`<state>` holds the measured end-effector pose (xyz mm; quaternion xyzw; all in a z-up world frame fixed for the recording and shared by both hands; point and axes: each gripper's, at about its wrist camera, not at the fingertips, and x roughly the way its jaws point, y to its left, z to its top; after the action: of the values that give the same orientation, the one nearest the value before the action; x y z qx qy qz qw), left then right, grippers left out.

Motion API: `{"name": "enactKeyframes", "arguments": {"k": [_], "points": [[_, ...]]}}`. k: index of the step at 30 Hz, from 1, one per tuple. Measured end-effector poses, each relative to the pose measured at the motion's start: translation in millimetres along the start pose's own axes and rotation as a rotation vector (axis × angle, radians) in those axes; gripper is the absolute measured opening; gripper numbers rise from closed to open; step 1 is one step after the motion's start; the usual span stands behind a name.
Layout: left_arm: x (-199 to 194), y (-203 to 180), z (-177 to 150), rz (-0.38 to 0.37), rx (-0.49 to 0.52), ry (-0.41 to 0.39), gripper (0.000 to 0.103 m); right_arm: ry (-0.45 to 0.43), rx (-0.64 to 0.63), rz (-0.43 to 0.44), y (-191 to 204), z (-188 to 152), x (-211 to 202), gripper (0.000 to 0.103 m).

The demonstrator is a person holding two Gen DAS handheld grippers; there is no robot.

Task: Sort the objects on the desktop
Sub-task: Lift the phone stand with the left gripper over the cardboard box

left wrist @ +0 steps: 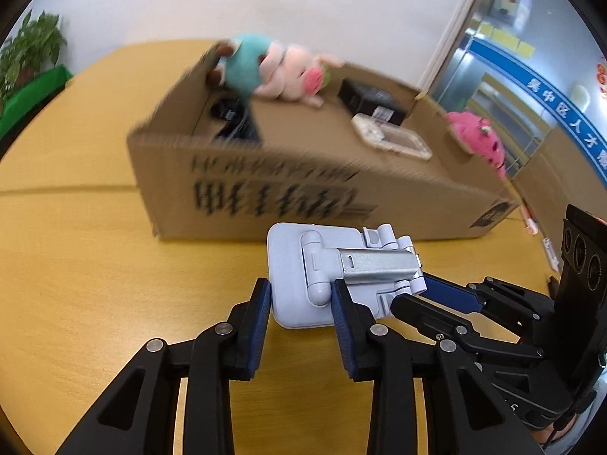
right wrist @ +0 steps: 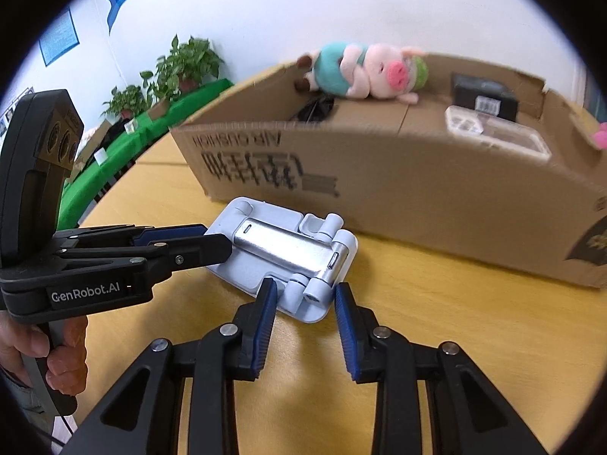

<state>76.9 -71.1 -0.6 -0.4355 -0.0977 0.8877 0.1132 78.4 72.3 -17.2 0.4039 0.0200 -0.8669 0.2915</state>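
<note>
A folded pale-blue phone stand (left wrist: 315,276) lies flat on the yellow table (left wrist: 95,265), just in front of the near wall of an open cardboard box (left wrist: 265,189). Both tools are at it. The left tool (left wrist: 301,299) has its blue pads on either side of the stand's near end, the jaws partly open; one pad looks to be touching the edge, but whether the grip is actually closed tight cannot be told. The right tool (right wrist: 305,303) sits at the other end, near the hinge, its jaws partly open with the pads beside the hinge knuckles and apparently not pressing.

The step in hand looks like lifting the stand into the box, which already holds a plush pig (right wrist: 373,72), a black box (right wrist: 485,98), a clear plastic case (right wrist: 493,132) and some dark item at the far left.

To do it well:
- Grip across the flat base plate, not the round hinge barrels; the smooth metal arm and knuckles would likely slip or let the stand swing open.
- Close one tool fully before lifting, and let the other only steady the hinged end.
- Lift straight up enough to clear the near wall of the box, then carry it over.
- Set it on the bare cardboard between the pig and the clear case, low, before letting go.
</note>
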Motion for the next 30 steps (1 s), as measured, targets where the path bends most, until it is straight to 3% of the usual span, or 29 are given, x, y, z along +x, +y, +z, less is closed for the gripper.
{"name": "enactKeyframes", "arguments": {"k": [7, 15, 23, 30], "points": [[-47.3, -33.4, 33.1, -0.021, 0.057, -0.132, 0.033, -0.153, -0.015, -0.043, 1.1, 28.1, -58.0, 0.030], [-57.5, -68.5, 81.4, -0.062, 0.134, -0.205, 0.033, -0.267, -0.013, -0.099, -20.2, 65.6, -92.4, 0.029], [-35.1, -103.2, 128.1, -0.137, 0.163, -0.209, 0.033, -0.319, 0.002, -0.178, -56.7, 94.5, -114.0, 0.029], [13.2, -115.9, 146.6, -0.156, 0.147, -0.126, 0.033, -0.260, 0.043, -0.208, -99.6, 103.7, -93.5, 0.029]]}}
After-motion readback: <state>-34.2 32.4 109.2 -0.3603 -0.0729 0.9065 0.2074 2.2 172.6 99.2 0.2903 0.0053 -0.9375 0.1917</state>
